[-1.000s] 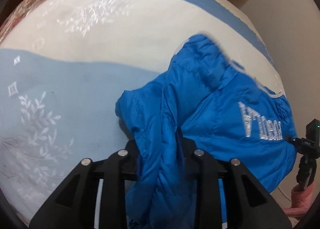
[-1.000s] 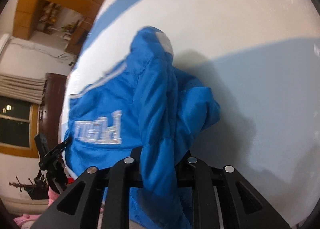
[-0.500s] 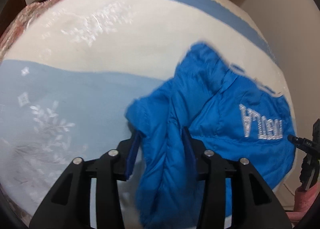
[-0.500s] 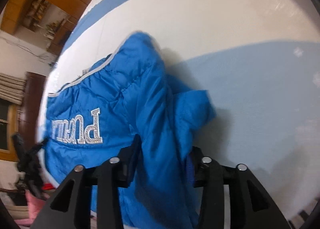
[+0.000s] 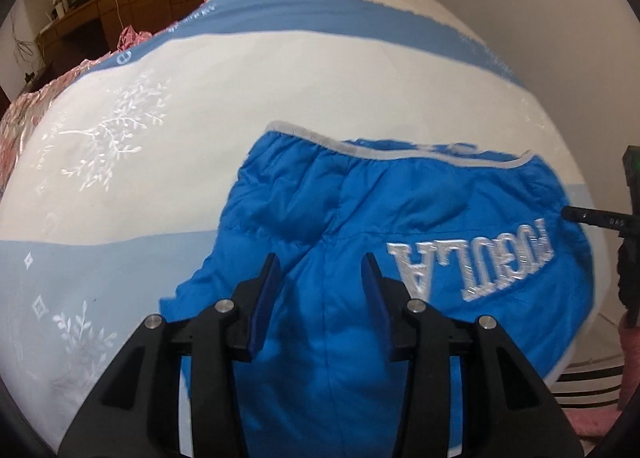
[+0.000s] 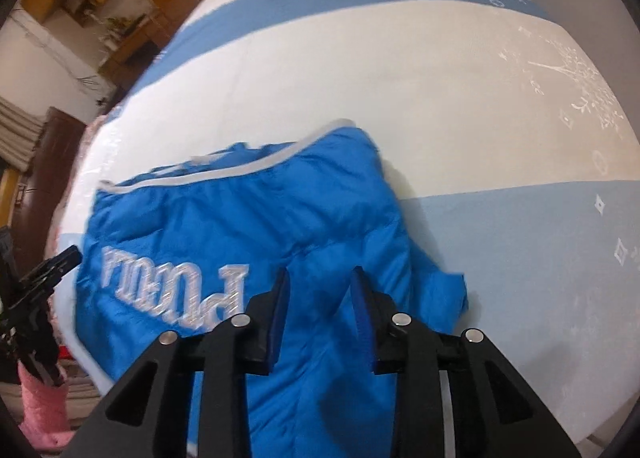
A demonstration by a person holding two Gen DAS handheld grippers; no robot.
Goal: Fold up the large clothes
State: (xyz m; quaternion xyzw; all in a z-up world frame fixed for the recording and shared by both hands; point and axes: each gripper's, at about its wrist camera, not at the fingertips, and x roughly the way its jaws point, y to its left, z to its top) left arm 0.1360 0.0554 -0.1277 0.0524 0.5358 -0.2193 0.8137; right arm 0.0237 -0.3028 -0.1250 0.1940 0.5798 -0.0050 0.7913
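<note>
Released since a second ago, the blue jacket (image 5: 400, 226) now lies flat on the striped bed (image 5: 200, 106). Left gripper (image 5: 322, 286) hangs parted above it; right gripper (image 6: 320, 290), jaws closing, clamps nothing.

one blue padded jacket (image 5: 400, 226) at six o'clock, on one striped bedspread (image 5: 200, 106); two grippers, left gripper (image 5: 320, 290) and right gripper (image 6: 320, 298).

My right gripper (image 6: 320, 286) hangs over the blue padded jacket (image 6: 224, 230) spread on the blue-and-white bedspread (image 6: 440, 98); its jaws are closing, and the pads seem clear of the fabric below.
</note>
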